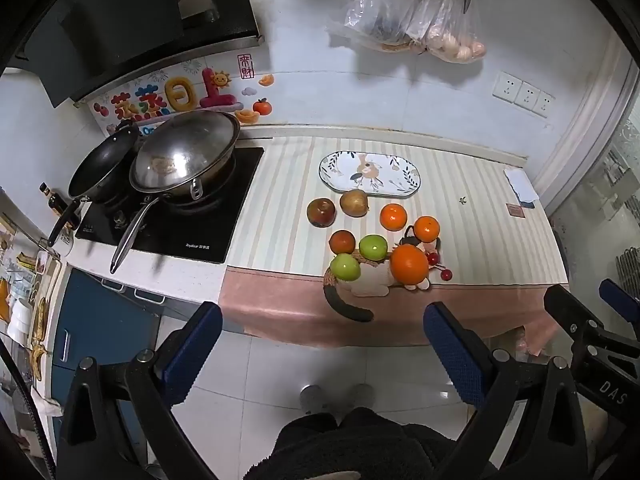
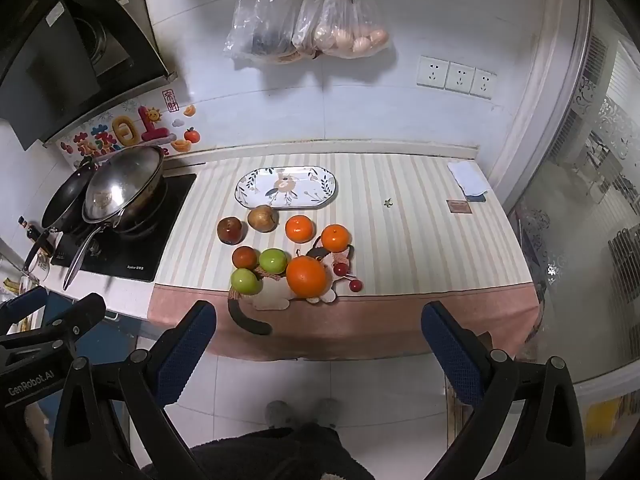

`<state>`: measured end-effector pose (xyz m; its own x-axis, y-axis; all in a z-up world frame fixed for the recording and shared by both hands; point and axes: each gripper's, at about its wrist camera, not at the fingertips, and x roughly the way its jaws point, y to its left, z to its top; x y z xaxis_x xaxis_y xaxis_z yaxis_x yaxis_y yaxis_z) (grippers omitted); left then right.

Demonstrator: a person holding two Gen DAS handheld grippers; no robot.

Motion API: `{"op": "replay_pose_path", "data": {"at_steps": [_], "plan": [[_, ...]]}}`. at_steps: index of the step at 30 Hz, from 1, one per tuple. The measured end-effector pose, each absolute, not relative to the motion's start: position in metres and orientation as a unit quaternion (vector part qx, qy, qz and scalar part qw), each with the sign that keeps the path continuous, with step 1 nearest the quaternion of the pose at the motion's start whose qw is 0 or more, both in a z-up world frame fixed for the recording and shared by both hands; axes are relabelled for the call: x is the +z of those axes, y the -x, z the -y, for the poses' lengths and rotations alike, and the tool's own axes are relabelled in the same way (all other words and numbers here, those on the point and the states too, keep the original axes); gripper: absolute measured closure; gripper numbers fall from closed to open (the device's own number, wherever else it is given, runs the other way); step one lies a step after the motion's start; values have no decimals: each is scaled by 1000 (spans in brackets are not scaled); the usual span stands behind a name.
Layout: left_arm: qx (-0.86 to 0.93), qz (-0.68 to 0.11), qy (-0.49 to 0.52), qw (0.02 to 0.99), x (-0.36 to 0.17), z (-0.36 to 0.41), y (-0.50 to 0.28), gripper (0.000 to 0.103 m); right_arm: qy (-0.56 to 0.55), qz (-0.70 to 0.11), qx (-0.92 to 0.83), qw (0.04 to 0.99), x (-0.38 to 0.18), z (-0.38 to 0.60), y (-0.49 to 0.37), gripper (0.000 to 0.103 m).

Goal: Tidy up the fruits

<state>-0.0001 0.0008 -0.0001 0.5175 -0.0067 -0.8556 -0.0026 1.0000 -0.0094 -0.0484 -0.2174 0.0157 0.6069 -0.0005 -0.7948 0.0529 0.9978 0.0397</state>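
Several fruits lie on the striped counter cloth: a big orange (image 1: pixel 409 264) (image 2: pixel 306 275), two small oranges (image 1: pixel 393 216) (image 2: pixel 299 228), two green apples (image 1: pixel 373 247) (image 2: pixel 273 261), a red apple (image 1: pixel 321 212) (image 2: pixel 229 230), a brown pear (image 1: pixel 354 203) (image 2: pixel 262 218) and a dark red fruit (image 1: pixel 342 241) (image 2: pixel 244 257). An empty oval patterned plate (image 1: pixel 370 174) (image 2: pixel 286 187) sits behind them. My left gripper (image 1: pixel 322 340) and right gripper (image 2: pixel 318 338) both hang open in front of the counter, above the floor, with nothing between their fingers.
A cat-shaped mat (image 2: pixel 276 300) lies under the front fruits, with red cherries (image 2: pixel 355 285) beside it. Left is a stove with a steel wok (image 1: pixel 188 156) and a black pan (image 1: pixel 102 168). Bags (image 2: pixel 308 28) and scissors hang on the wall. A folded cloth (image 2: pixel 468 178) lies far right.
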Motion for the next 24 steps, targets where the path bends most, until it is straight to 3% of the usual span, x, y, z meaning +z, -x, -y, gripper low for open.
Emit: {"op": "replay_pose_path", "data": {"at_steps": [24], "plan": [[2, -497, 6, 868, -6, -4, 2, 0, -21, -448, -11, 894, 16, 209, 47, 0]]}}
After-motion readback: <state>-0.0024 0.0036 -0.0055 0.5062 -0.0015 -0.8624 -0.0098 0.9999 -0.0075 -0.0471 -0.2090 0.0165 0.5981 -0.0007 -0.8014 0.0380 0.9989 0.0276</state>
